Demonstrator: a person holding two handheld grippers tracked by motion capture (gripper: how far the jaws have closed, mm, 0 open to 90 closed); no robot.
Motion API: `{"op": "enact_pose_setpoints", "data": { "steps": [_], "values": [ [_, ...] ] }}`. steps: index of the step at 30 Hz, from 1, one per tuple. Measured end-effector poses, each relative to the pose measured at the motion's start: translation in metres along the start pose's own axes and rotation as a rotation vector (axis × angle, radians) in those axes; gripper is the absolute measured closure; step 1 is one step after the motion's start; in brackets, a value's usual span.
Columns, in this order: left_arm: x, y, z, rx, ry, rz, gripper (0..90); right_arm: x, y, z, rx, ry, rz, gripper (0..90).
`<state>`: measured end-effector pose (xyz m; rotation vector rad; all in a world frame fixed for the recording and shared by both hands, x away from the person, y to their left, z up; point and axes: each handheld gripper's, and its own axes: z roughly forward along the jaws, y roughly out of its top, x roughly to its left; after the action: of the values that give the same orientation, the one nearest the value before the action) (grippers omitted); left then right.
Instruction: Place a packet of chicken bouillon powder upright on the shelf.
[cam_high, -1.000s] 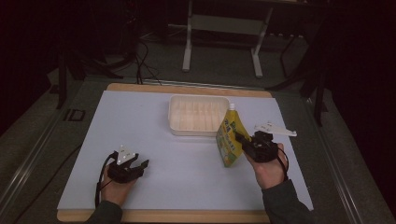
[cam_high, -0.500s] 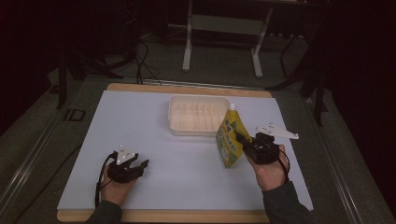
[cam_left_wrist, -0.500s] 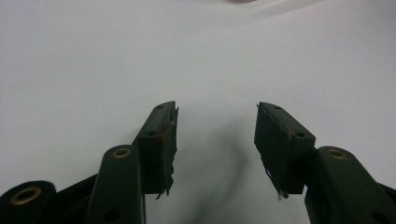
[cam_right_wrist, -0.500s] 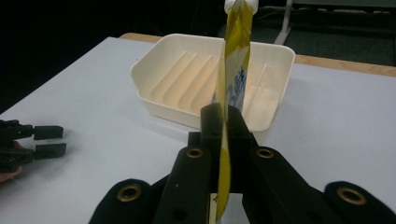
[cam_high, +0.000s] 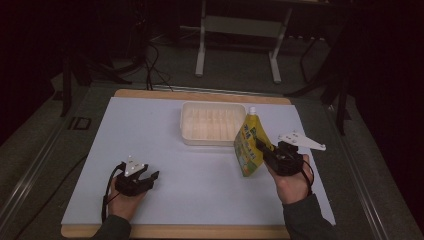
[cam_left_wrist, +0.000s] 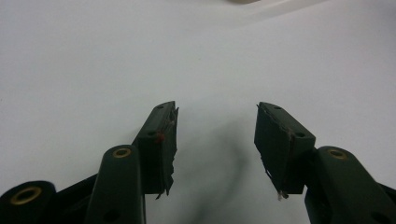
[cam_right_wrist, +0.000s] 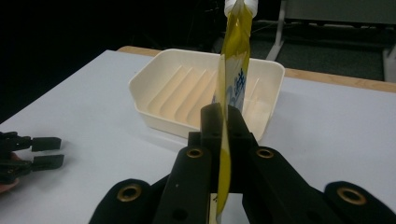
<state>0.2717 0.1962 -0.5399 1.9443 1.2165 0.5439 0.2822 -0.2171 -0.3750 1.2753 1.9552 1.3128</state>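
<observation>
A yellow spouted pouch (cam_high: 247, 148) with a white cap stands upright on the white table mat, just right of the cream ribbed tray (cam_high: 192, 131). My right gripper (cam_high: 262, 150) is shut on the pouch's right edge. In the right gripper view the pouch (cam_right_wrist: 234, 51) rises edge-on between the closed right gripper (cam_right_wrist: 223, 113), with the tray (cam_right_wrist: 154, 88) behind it. My left gripper (cam_high: 146, 179) rests low on the mat at the near left, open, with nothing between its fingers. The left gripper view shows the left gripper (cam_left_wrist: 217, 111) parted over bare mat.
The white mat (cam_high: 150, 135) lies on a wooden board (cam_high: 200, 95). Dark floor, cables and a metal stand's legs (cam_high: 240, 50) lie beyond the far edge. My left gripper (cam_right_wrist: 32, 151) also appears at the left edge of the right gripper view.
</observation>
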Motion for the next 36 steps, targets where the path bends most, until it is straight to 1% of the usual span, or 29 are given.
{"op": "enact_pose_setpoints", "data": {
  "steps": [6, 13, 17, 21, 36],
  "values": [
    [0.0001, 0.0, 0.0002, 0.0, -0.001, -0.003, 48.8, -0.0003, 0.002, -0.0017, -0.018, -0.014, -0.007, 90.0],
    [0.0009, -0.0001, -0.0002, -0.003, -0.005, -0.008, 48.8, -0.001, 0.0043, -0.0002, -0.031, -0.019, -0.004, 90.0],
    [0.0013, 0.0, -0.0002, -0.003, -0.007, -0.01, 48.8, 0.0007, 0.0054, 0.0003, -0.042, -0.034, -0.014, 90.0],
    [0.0013, 0.0001, 0.0, -0.003, -0.008, -0.012, 48.8, 0.0003, 0.006, 0.0008, -0.05, -0.039, -0.015, 90.0],
    [0.0006, 0.0, 0.0003, -0.001, -0.004, -0.007, 48.8, -0.0041, 0.0074, 0.0011, -0.068, -0.046, -0.003, 90.0]
  ]
}}
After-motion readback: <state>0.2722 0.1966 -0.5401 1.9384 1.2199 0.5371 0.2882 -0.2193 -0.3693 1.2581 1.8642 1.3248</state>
